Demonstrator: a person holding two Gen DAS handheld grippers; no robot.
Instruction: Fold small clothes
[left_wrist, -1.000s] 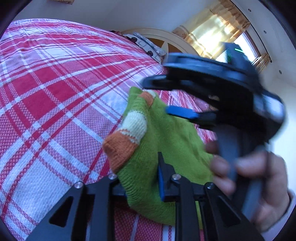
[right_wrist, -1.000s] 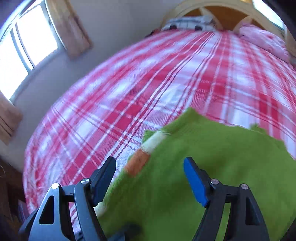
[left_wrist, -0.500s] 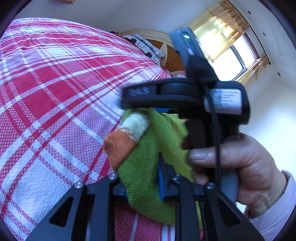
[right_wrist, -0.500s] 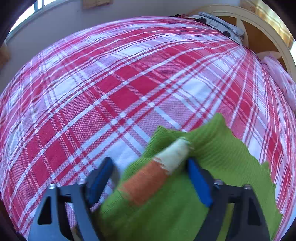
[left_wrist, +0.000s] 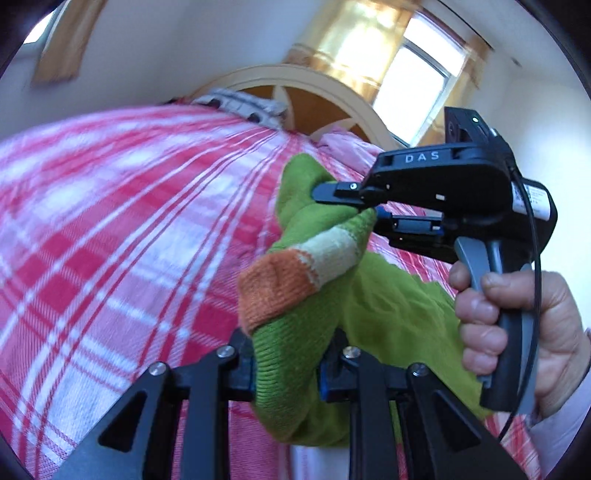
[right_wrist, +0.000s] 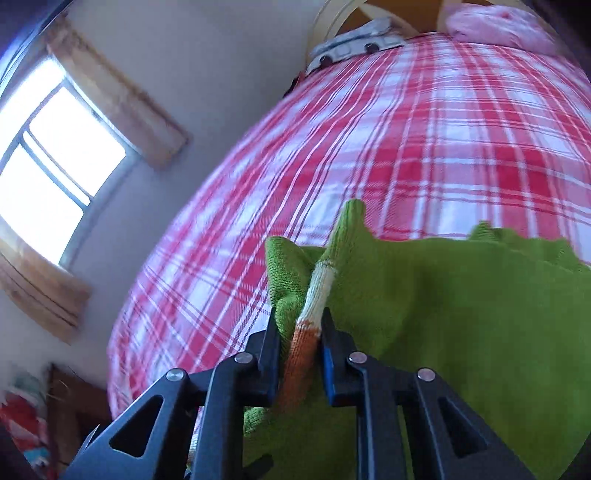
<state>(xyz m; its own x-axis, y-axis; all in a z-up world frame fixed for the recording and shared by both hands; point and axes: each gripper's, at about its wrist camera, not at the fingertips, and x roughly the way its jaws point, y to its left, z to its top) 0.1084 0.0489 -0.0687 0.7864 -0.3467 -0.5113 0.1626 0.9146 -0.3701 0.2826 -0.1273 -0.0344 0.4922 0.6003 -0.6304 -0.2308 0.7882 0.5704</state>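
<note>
A small green knitted garment (left_wrist: 384, 306) with an orange and cream striped cuff (left_wrist: 295, 273) hangs above the red plaid bed. My left gripper (left_wrist: 286, 365) is shut on its green ribbed edge just below the cuff. My right gripper (left_wrist: 364, 208) shows in the left wrist view, held by a hand (left_wrist: 524, 325), shut on the sleeve just past the cream stripe. In the right wrist view my right gripper (right_wrist: 299, 354) pinches the orange and cream cuff (right_wrist: 310, 314), with the green body (right_wrist: 461, 314) spreading to the right.
The bed (left_wrist: 110, 221) with red and white plaid cover fills both views. A cream and wood headboard (left_wrist: 295, 92) and a pink pillow (right_wrist: 495, 22) are at its far end. Windows with curtains (right_wrist: 55, 166) are on the walls.
My right gripper has closed on the striped sleeve, having been open around it. Both grippers have lifted the garment up off the bed and the views have tilted upward.
</note>
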